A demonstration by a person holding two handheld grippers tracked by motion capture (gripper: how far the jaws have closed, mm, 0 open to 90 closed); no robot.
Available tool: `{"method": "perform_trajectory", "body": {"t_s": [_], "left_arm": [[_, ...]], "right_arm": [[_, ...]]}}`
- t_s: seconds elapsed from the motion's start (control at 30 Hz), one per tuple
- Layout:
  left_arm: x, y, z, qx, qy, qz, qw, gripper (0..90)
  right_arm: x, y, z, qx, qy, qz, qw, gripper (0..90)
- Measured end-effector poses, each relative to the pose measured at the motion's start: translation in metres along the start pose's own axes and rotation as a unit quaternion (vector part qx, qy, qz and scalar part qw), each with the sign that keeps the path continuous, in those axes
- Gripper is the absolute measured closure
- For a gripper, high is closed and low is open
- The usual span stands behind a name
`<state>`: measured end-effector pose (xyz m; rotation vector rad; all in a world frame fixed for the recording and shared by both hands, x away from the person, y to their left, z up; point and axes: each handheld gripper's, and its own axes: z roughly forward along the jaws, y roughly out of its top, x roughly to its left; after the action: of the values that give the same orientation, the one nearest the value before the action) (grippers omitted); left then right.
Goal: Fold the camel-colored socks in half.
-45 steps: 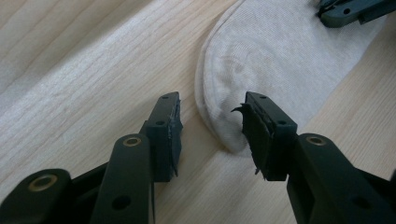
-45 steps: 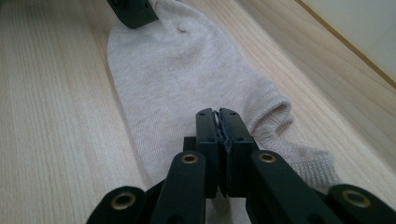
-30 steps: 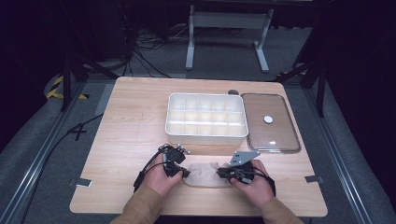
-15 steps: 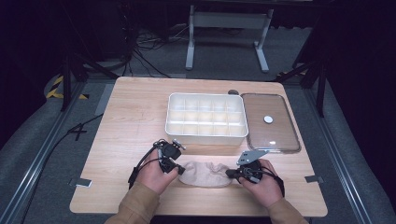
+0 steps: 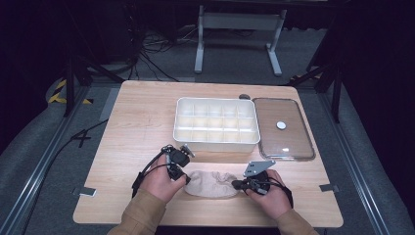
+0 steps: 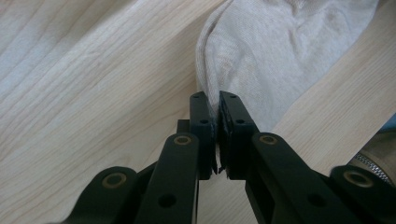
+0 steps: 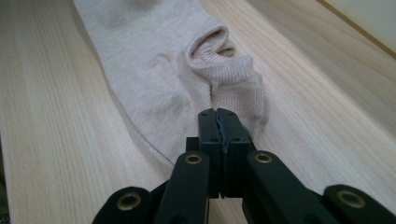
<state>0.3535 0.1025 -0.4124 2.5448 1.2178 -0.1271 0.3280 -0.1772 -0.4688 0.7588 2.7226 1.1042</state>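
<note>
High view first: find the beige sock (image 5: 213, 183) on the near part of the table (image 5: 137, 127), stretched left to right between two hands, well short of the white compartment box (image 5: 215, 145) and the clear lid (image 5: 284, 128) to the right of it.

Note the left tongs (image 5: 185, 177) at the sock's left end. In the left gripper view, see them (image 6: 215, 100) clenched on a fold of the sock (image 6: 280, 56), fabric pinched between the pads.

Note the right tongs (image 5: 236, 184) at the right end. In the right gripper view, see them (image 7: 218, 114) closed tight, having just closed further, tips set on the sock (image 7: 154, 70) right at its ribbed cuff. Looks like a nip on a thin edge of fabric, though hard to confirm any cloth in the seam.

Judged step: taking hold of both ends, ready to fold or roll the sock for one of the box's compartments.

Next, probably: lift both ends together off the table, keep the grips firm, then bring one end over the other. Watch the right-hand grip above all, since so shallow a bite could slip free on the lift. Keep the fold tidy enough to fit a compartment.
</note>
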Motion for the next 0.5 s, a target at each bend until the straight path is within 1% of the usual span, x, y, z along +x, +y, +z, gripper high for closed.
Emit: {"method": "perform_trajectory", "body": {"t_s": [0.03, 0.07, 0.1, 0.13, 0.17, 0.2, 0.23, 0.27, 0.3, 0.33, 0.37, 0.4, 0.47, 0.5], "left_arm": [[-0.001, 0.000, 0.000, -0.001, 0.000, -0.001, 1.0000, 85.2], [-0.002, 0.001, -0.001, -0.003, -0.005, 0.003, 1.0000, 85.1], [-0.005, 0.003, -0.002, -0.010, -0.011, 0.005, 0.9999, 85.1], [-0.005, 0.003, -0.002, -0.010, -0.011, 0.005, 0.9999, 85.1], [-0.008, 0.004, -0.004, -0.019, -0.020, 0.013, 0.9995, 85.1], [-0.010, 0.005, -0.005, -0.025, -0.025, 0.015, 0.9993, 85.0], [-0.010, 0.005, -0.005, -0.025, -0.025, 0.015, 0.9993, 85.0], [-0.014, 0.007, -0.007, -0.035, -0.034, 0.021, 0.9986, 85.0], [-0.016, 0.009, -0.008, -0.035, -0.039, 0.026, 0.9983, 85.0], [-0.016, 0.009, -0.008, -0.035, -0.039, 0.026, 0.9983, 85.0], [-0.019, 0.011, -0.009, -0.042, -0.039, 0.033, 0.9978, 85.0], [-0.021, 0.012, -0.010, -0.047, -0.039, 0.035, 0.9975, 85.0], [-0.025, 0.015, -0.011, -0.052, -0.049, 0.045, 0.9965, 85.0], [-0.027, 0.016, -0.011, -0.052, -0.050, 0.048, 0.9962, 85.0]], "right_arm": [[0.002, 0.001, 0.001, 0.002, 0.000, -0.002, 1.0000, 90.0], [0.002, 0.002, 0.001, 0.001, 0.000, -0.007, 1.0000, 90.0], [0.003, 0.003, 0.002, 0.002, 0.001, -0.007, 1.0000, 90.0], [0.003, 0.003, 0.002, 0.002, 0.001, -0.007, 1.0000, 90.0], [0.002, 0.003, 0.002, 0.002, 0.003, -0.007, 1.0000, 90.0], [0.001, 0.002, 0.002, 0.001, 0.006, -0.004, 1.0000, 90.0], [0.001, 0.002, 0.002, 0.001, 0.006, -0.004, 1.0000, 90.0], [0.000, 0.002, 0.002, -0.003, 0.011, -0.001, 0.9999, 90.0], [0.000, 0.001, 0.002, -0.002, 0.010, 0.001, 0.9999, 90.0], [0.000, 0.001, 0.002, -0.002, 0.010, 0.001, 0.9999, 90.0], [0.000, 0.001, 0.002, -0.003, 0.011, 0.002, 0.9999, 90.0], [0.000, 0.001, 0.002, -0.004, 0.012, 0.002, 0.9999, 90.0], [-0.001, 0.000, 0.002, -0.008, 0.013, 0.002, 0.9999, 90.0], [-0.001, -0.001, 0.002, -0.010, 0.014, 0.005, 0.9998, 90.0]]}}
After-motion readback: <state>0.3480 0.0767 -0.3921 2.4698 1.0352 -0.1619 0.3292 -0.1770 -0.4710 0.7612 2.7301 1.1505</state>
